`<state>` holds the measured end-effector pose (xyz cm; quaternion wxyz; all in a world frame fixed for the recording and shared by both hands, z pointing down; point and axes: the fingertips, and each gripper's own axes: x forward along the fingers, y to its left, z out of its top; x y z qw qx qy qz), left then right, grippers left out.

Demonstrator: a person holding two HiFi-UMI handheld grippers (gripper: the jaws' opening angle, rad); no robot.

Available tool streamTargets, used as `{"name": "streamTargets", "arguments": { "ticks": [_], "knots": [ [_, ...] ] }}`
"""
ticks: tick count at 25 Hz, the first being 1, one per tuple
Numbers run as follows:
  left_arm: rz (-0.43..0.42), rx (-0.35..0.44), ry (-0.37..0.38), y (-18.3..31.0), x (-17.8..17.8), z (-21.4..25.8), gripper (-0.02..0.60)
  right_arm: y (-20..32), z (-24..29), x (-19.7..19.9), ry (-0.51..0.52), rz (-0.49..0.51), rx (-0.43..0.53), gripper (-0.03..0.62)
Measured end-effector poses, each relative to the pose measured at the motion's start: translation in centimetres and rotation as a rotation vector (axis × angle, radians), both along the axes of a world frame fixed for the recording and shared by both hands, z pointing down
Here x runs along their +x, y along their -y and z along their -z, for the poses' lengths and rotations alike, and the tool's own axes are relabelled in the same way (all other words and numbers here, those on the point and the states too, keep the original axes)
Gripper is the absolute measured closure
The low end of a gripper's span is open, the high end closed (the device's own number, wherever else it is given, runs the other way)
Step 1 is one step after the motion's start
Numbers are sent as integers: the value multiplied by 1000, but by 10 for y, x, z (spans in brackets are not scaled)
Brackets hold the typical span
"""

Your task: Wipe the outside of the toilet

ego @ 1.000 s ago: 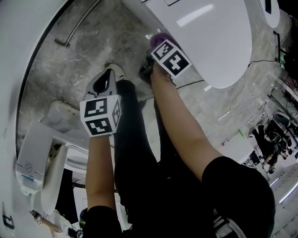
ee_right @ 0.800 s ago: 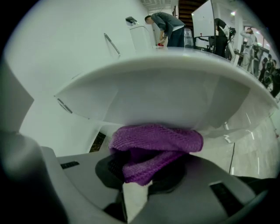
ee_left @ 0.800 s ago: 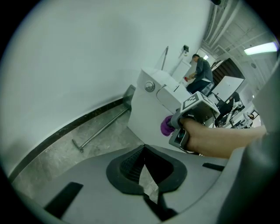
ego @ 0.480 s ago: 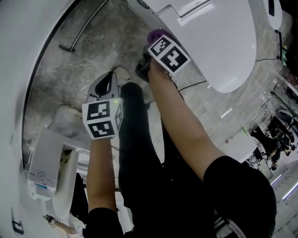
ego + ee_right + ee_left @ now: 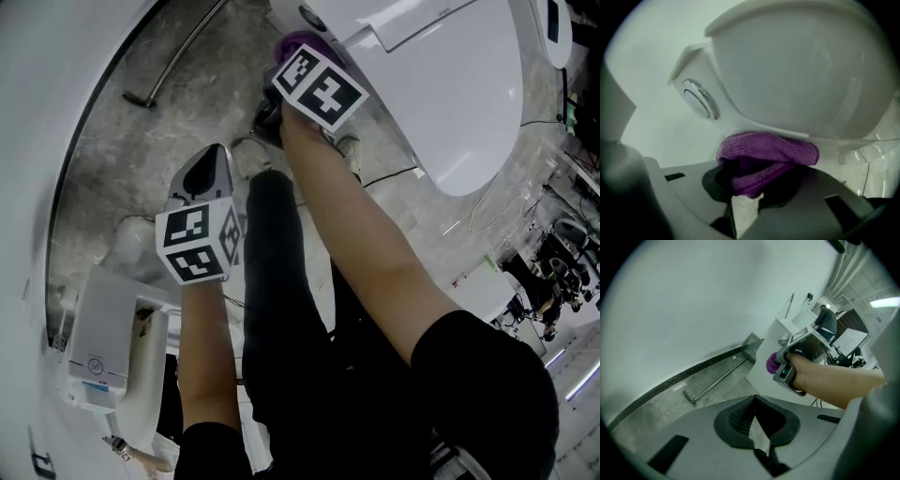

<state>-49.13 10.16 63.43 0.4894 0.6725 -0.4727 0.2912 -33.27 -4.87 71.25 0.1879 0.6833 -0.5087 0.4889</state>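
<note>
A grey stone floor (image 5: 141, 141) and a white wall are seen around the toilet (image 5: 450, 84), at the far right. The purple cloth (image 5: 768, 150) is clamped in the right claw (image 5: 752, 190) and pressed to the toilet's side just under the lid, near the round button (image 5: 699, 101), so that outer face can be wiped. The left claw (image 5: 757, 427) is kept narrow with nothing held, well apart to the left, presumably out of the way.

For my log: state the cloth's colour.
Purple cloth, clearest in the right gripper view.
</note>
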Motion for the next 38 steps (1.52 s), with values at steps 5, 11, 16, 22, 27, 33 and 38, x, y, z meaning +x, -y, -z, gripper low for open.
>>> {"name": "streamTargets", "arguments": {
  "ticks": [5, 11, 16, 22, 27, 33, 38],
  "knots": [
    [0, -9, 10, 2, -16, -7, 574, 29, -1, -28, 0, 49, 32, 511],
    [47, -7, 27, 9, -36, -13, 574, 48, 11, -60, 13, 221, 148, 511],
    [130, 75, 54, 21, -47, 4, 574, 26, 63, -93, 153, 395, 260, 511],
    [157, 168, 42, 41, -17, 62, 574, -4, 154, -59, 102, 517, 354, 511],
    [72, 277, 67, 51, 40, 133, 574, -23, 236, 12, 57, 497, 468, 511],
    [15, 384, 98, 41, 134, 234, 574, -52, 327, 114, -27, 473, 540, 511],
    [-6, 476, 78, 37, 209, 323, 574, -78, 412, 197, -75, 403, 606, 511]
  ]
}}
